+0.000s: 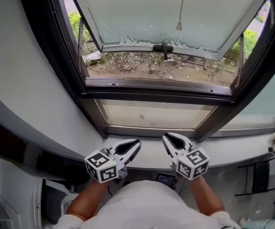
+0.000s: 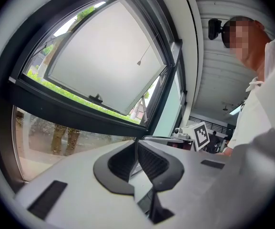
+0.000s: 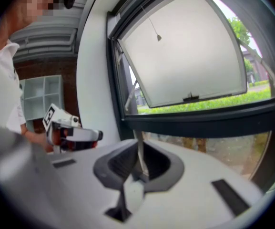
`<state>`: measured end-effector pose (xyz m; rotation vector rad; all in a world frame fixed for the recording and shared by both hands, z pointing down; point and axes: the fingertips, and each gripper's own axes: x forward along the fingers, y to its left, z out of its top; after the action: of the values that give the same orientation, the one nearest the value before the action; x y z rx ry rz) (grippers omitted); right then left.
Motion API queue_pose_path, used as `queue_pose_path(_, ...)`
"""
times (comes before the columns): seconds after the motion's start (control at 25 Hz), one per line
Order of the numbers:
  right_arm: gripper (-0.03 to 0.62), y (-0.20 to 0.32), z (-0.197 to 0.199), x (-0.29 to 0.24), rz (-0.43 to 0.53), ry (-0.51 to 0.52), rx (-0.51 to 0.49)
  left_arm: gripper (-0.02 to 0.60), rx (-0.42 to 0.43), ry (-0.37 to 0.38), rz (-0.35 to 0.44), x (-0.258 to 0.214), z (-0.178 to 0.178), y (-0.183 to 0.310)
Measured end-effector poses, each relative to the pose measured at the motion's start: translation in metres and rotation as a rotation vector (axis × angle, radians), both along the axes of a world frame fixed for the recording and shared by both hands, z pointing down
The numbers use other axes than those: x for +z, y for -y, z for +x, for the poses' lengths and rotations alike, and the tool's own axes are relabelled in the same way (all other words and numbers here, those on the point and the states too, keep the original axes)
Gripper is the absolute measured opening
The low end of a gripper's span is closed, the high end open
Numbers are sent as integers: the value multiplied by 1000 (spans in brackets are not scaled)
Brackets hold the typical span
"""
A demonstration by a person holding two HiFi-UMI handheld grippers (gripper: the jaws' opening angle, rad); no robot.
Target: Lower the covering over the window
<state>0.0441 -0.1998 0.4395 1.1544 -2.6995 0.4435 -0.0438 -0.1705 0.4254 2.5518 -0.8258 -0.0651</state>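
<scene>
A dark-framed window [image 1: 156,92] has its frosted sash [image 1: 142,13] tilted outward, with a black handle [image 1: 163,47] on the sash's lower edge. In front of the glass a thin cord hangs down from above and ends in a small pull [image 1: 178,26], also in the left gripper view [image 2: 139,63] and the right gripper view [image 3: 159,37]. No blind fabric shows. My left gripper [image 1: 136,144] [image 2: 136,144] and right gripper [image 1: 167,138] [image 3: 138,144] are side by side over the sill, well below the pull. Both are shut and hold nothing.
A white sill [image 1: 147,157] runs under the fixed lower pane [image 1: 151,113]. Curved white walls flank the window. A white shelf unit [image 3: 42,97] stands to the left and a black stand [image 1: 261,175] to the right. Dry ground and grass lie outside.
</scene>
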Motion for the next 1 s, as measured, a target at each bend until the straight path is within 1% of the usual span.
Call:
queue_pose_path(0.24, 28, 18, 1, -29, 95, -53, -17, 17, -5, 27, 79, -21, 3, 21)
queue_pose_path(0.4, 28, 35, 5, -55, 163, -81, -7, 17, -17, 46, 147, -45, -2, 39)
queue_pose_path(0.6, 28, 56, 11, -87, 239, -108, 14, 17, -30, 80, 211, -70, -11, 63)
queue_pose_path(0.88, 28, 78, 14, -128, 334, -150, 37, 17, -50, 104, 281, -103, -20, 88)
queue_pose_path(1.0, 28, 87, 14, -143, 370, -175, 44, 17, -60, 112, 297, -113, -23, 99)
